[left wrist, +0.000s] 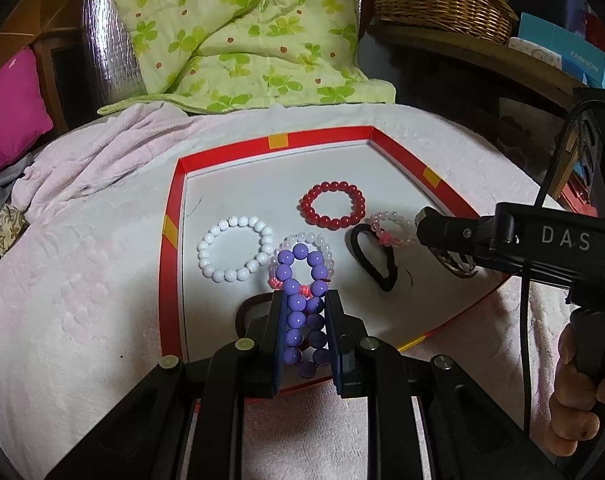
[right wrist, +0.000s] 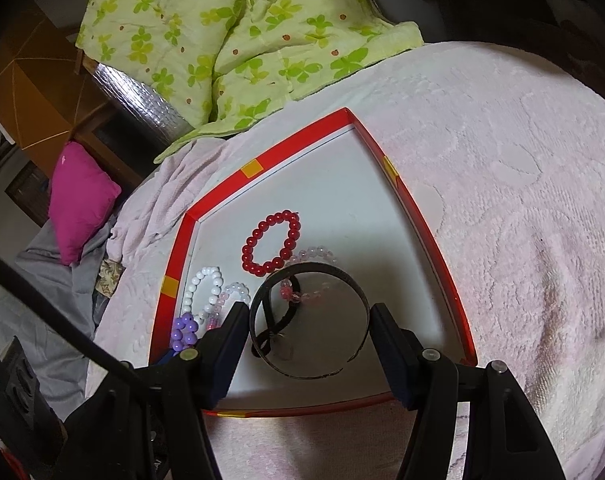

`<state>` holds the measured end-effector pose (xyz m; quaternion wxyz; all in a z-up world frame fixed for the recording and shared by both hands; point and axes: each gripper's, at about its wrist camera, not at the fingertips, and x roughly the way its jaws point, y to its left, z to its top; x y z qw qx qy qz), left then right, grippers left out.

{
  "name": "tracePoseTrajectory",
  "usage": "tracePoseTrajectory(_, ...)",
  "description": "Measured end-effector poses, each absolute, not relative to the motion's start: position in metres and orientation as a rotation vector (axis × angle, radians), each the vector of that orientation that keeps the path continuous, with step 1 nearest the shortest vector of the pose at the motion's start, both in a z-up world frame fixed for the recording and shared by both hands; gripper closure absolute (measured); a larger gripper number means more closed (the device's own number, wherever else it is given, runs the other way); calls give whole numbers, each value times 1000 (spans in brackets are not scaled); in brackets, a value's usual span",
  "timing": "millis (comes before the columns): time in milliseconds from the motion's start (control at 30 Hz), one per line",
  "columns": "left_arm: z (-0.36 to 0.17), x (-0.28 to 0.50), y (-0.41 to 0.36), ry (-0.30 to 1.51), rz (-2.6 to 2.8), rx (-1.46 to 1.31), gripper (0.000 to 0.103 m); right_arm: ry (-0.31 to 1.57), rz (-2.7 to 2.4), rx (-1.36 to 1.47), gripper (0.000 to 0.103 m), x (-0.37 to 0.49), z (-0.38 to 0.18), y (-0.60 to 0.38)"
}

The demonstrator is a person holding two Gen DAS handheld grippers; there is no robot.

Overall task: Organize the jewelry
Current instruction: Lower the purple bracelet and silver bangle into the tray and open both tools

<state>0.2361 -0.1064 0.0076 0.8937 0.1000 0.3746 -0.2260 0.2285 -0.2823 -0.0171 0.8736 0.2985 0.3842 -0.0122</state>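
Beads of the purple bracelet (left wrist: 302, 300) run between the fingers of the left gripper (left wrist: 304, 300), which pinch it so the loop is squeezed long and thin; its free end pokes out past the tips toward 12 o'clock, above a clear bead bracelet (left wrist: 322, 246) with a pink knot. All of this is inside a shallow red-rimmed tray (left wrist: 174, 200) with a white floor, resting on a pale pink blanket (left wrist: 82, 280).

In the left wrist view, a white bead bracelet (left wrist: 234, 250) lies at 10 o'clock from the fingertips, a red bead bracelet (left wrist: 332, 205) at 1 o'clock, and a black hair tie (left wrist: 376, 256) at 2 o'clock, touching a pale pink bead bracelet (left wrist: 386, 227). A second dark hair tie (left wrist: 248, 308) peeks out just left of the fingers.

The right gripper (right wrist: 308, 320) has its fingers spread wide, one on either side of a dark open bangle (right wrist: 314, 280) that sits between them; whether the pads touch it I cannot tell. Beyond the bangle at 12 o'clock lies the red bead bracelet. A green clover-print quilt (left wrist: 242, 32) lies past the tray, with a magenta cushion (left wrist: 14, 112) at 9 o'clock.
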Motion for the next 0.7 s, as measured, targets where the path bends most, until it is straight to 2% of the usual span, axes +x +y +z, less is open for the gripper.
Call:
tracePoseTrajectory(600,2,240,-106,818,-436,200,83,816,-39,616,38,229,-19,-281)
tracePoseTrajectory(667,2,240,-106,823,-433,201,77,820,-40,618,38,229,-19,-282)
tracePoseTrajectory(700,3,240,-106,825,-432,202,71,822,-41,619,37,229,-19,-282)
